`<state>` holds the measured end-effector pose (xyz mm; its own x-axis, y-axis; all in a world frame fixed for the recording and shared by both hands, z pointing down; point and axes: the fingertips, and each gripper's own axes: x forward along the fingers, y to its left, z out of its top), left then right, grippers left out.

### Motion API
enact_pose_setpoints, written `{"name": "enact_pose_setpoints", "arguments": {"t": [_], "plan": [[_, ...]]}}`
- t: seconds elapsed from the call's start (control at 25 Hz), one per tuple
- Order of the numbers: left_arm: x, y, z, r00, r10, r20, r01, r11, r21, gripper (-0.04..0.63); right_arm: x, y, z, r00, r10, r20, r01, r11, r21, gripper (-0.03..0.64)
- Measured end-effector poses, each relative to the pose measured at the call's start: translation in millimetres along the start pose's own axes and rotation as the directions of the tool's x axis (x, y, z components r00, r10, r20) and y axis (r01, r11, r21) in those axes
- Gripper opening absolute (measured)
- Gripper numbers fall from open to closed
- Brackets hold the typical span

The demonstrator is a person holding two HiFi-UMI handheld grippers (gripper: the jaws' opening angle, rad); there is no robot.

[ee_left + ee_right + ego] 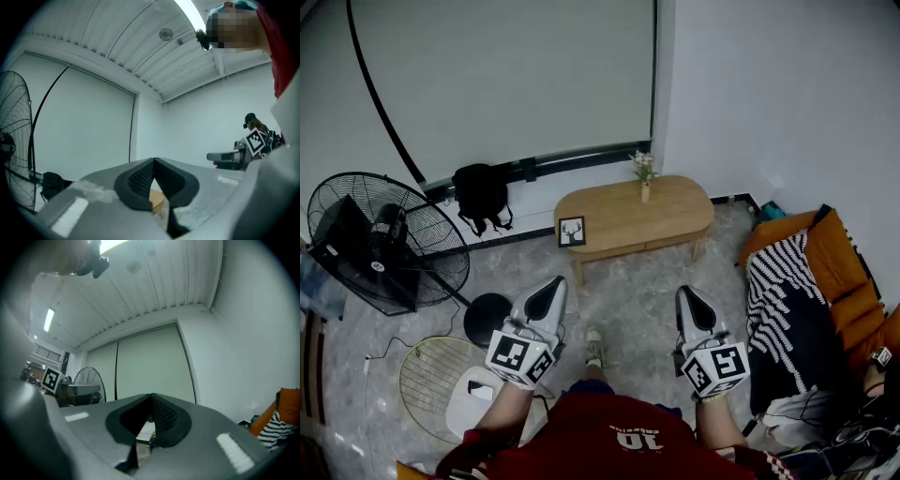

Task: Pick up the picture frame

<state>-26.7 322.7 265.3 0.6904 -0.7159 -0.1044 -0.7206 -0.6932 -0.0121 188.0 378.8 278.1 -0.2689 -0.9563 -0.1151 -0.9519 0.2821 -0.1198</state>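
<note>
Likely living room, coffee table (619, 217), sofa (831, 246)

Left gripper (555, 285) and right gripper (686, 294) both closed, empty.

Red shirt (581, 433) — the number "10".

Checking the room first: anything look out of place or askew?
A round wire grille lies flat on the floor beside the fan, possibly a detached guard. The picture frame stands upright at the table's left end.
</note>
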Motion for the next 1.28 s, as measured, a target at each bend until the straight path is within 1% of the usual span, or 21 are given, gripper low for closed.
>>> {"name": "enact_pose_setpoints", "arguments": {"t": [0.16,0.52,0.68,0.8,1.0,1.12,1.28], "plan": [[-6,0,0,1.0,-0.011,0.001,0.011,1.0,0.009,0.003,-2,8,-2,1.0,0.007,-0.001,-0.007,1.0,0.001,-0.003],[-8,9,-1,1.0,-0.007,-0.002,0.007,1.0,-0.013,0.003,5,15,-3,1.0,0.016,-0.011,-0.016,1.0,-0.012,-0.003],[-3,14,-3,1.0,-0.003,-0.004,0.003,1.0,-0.009,0.003,11,12,-1,1.0,0.018,0.008,-0.017,1.0,-0.009,-0.003],[-1,19,-7,1.0,0.001,-0.004,-0.001,1.0,-0.006,0.003,16,13,-2,0.999,0.035,0.03,-0.036,0.999,0.007,-0.002],[3,37,-13,1.0,0.015,-0.01,-0.015,1.0,-0.006,0.003,35,16,-7,0.998,0.052,0.023,-0.052,0.998,0.018,-0.002],[7,50,-14,1.0,0.023,-0.012,-0.023,0.999,-0.022,0.003,50,18,-11,0.998,0.066,0.011,-0.066,0.998,0.019,-0.002],[22,62,-21,0.998,0.052,-0.029,-0.053,0.998,-0.041,0.003,69,8,-17,0.996,0.085,-0.001,-0.085,0.996,0.027,-0.002]]}}
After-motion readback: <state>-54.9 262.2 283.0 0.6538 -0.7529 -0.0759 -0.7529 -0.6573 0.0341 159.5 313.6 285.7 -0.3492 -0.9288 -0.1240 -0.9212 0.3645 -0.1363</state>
